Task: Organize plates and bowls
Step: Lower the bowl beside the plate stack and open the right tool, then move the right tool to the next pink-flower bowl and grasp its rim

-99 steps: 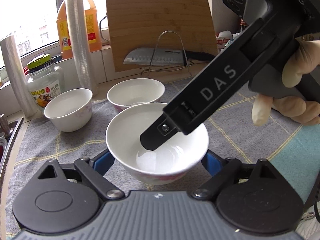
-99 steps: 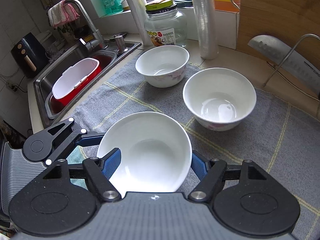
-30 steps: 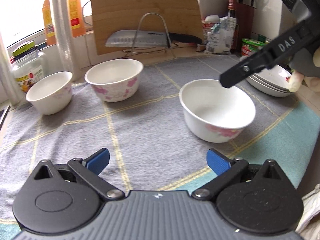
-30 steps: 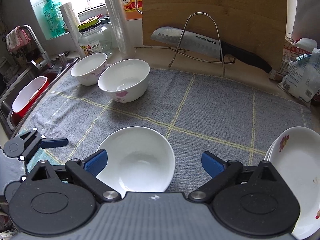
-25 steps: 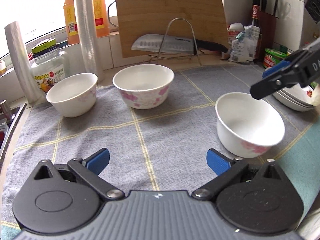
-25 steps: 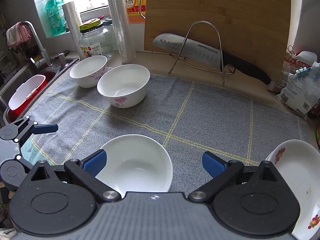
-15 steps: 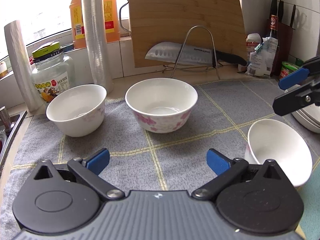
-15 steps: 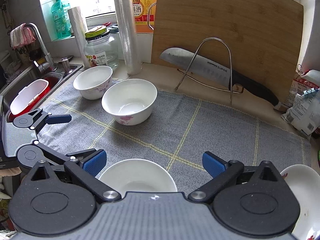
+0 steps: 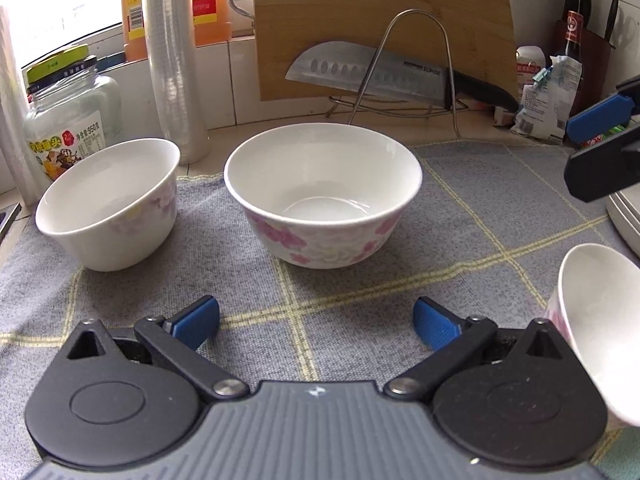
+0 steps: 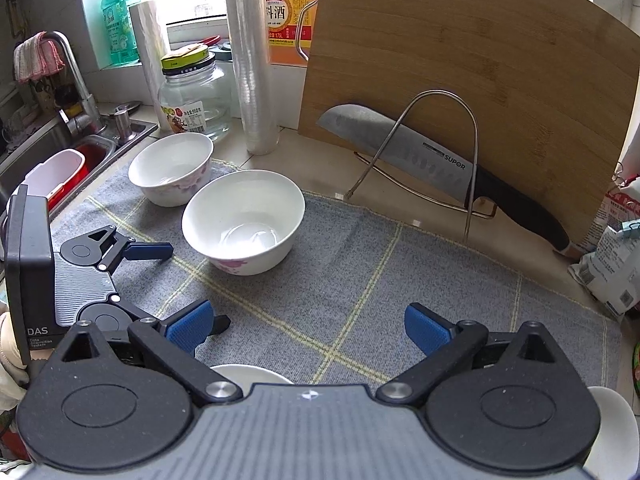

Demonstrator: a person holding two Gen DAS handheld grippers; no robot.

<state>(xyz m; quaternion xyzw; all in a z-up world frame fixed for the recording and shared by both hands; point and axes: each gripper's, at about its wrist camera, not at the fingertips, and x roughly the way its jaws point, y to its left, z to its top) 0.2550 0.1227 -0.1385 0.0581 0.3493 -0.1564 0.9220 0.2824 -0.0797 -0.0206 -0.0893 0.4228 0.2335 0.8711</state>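
Three white bowls with pink flowers stand on a grey checked cloth point(image 9: 360, 304). The middle bowl point(image 9: 323, 194) stands just ahead of my open, empty left gripper point(image 9: 316, 320). A smaller bowl point(image 9: 108, 204) stands to its left. The third bowl point(image 9: 600, 328) is at the right edge, close to the gripper. In the right wrist view the middle bowl point(image 10: 243, 221) and small bowl point(image 10: 171, 168) stand far left; the third bowl point(image 10: 250, 372) shows only its rim below my open, empty right gripper point(image 10: 306, 326). Stacked plates point(image 9: 624, 216) lie at the right.
A bamboo cutting board point(image 10: 472, 64) and a cleaver point(image 10: 404, 152) on a wire stand are at the back. A glass jar point(image 10: 194, 92), film rolls point(image 10: 250, 60) and an oil bottle point(image 9: 204, 0) line the windowsill. A sink point(image 10: 60, 152) is at the left. A food bag point(image 10: 616, 256) is at the right.
Both grippers let go of the near bowl, which now stands on the cloth. My left gripper swung left and closer to the middle bowl. My right gripper drew back and up.
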